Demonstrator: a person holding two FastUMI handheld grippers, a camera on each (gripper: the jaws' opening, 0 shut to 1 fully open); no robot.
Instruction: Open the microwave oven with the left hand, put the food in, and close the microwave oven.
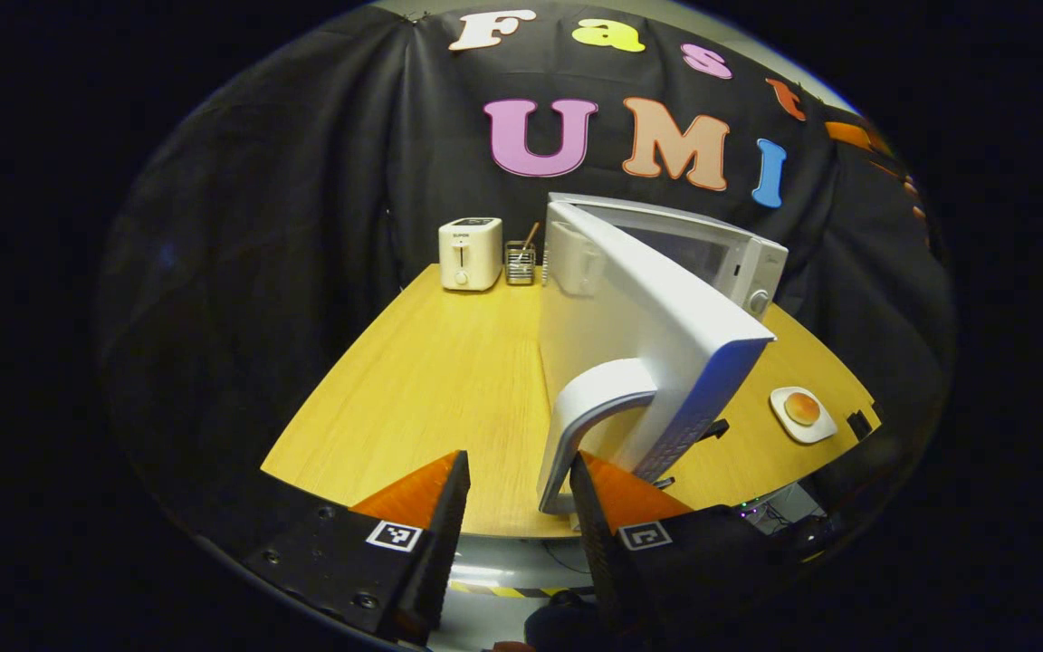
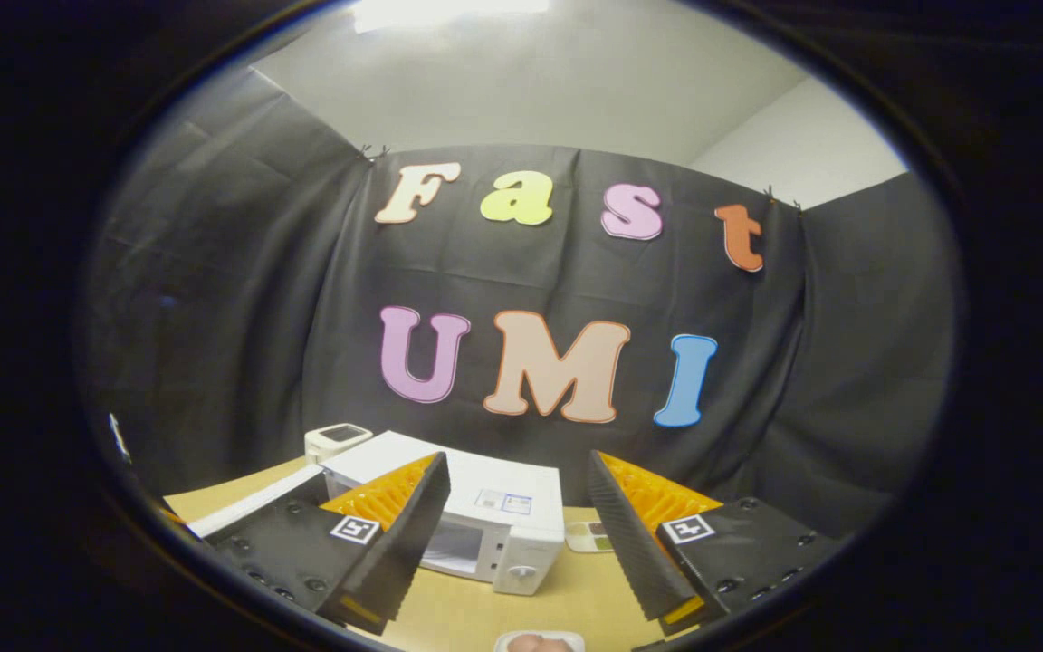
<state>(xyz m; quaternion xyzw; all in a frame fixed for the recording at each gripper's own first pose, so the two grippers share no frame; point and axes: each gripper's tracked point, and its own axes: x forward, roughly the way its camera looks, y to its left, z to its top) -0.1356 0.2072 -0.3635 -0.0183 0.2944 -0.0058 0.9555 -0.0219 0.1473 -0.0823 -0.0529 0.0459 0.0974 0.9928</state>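
The white microwave (image 1: 743, 258) stands at the back of the wooden table, its door (image 1: 630, 335) swung wide open toward me. The door's curved handle (image 1: 589, 398) hangs between the fingers of my left gripper (image 1: 517, 493), close to the right-hand finger; the jaws are spread wider than the handle. A bun on a small white plate (image 1: 802, 409) lies on the table right of the door. My right gripper (image 2: 517, 534) is held open and empty above the table, facing the microwave (image 2: 494, 507) and its open door (image 2: 245, 509). The plate's edge (image 2: 540, 643) peeks in just below it.
A white toaster (image 1: 470, 254) and a small utensil holder (image 1: 520, 261) stand at the table's back left. The wooden tabletop (image 1: 431, 380) is bare left of the door. A small flat card (image 2: 589, 536) lies right of the microwave. Black cloth walls surround the table.
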